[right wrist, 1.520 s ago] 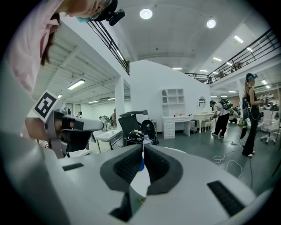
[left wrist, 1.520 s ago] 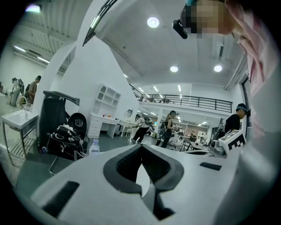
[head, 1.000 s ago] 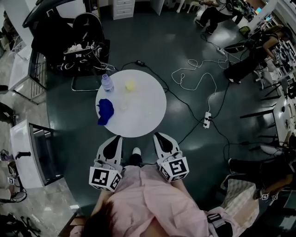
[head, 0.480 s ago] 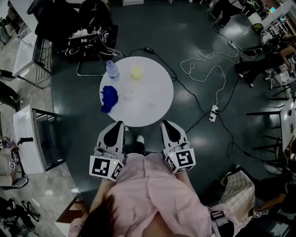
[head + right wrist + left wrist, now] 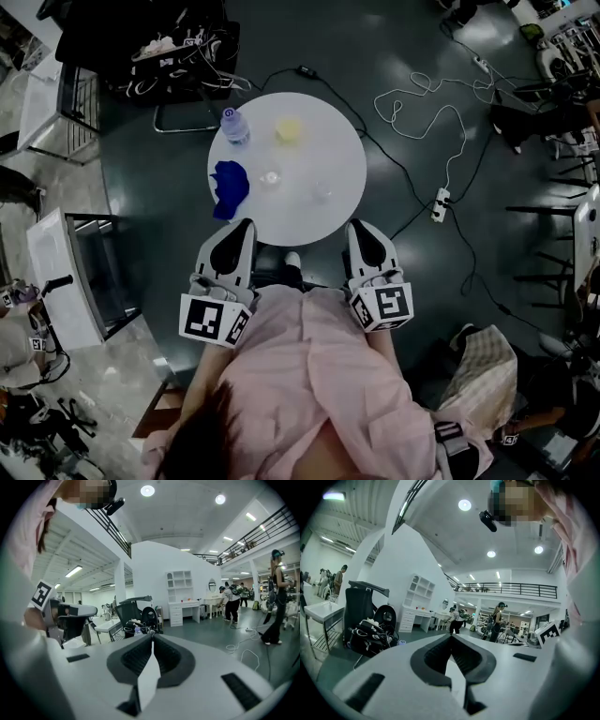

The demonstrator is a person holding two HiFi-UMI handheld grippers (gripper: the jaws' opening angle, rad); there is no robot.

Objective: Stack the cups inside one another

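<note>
Both tongs are pressed together on nothing: the left gripper (image 5: 243,230) and the right gripper (image 5: 360,231) hang at the near edge of the round white table (image 5: 319,150). Near the table's middle stand two small clear plastic cups (image 5: 270,176) (image 5: 322,190), apart; a pale yellow cup (image 5: 289,129) sits at its far side. Light and hard to see, a clear cup could topple if shut jaws nudge it, or buckle under a hard pinch.
</note>
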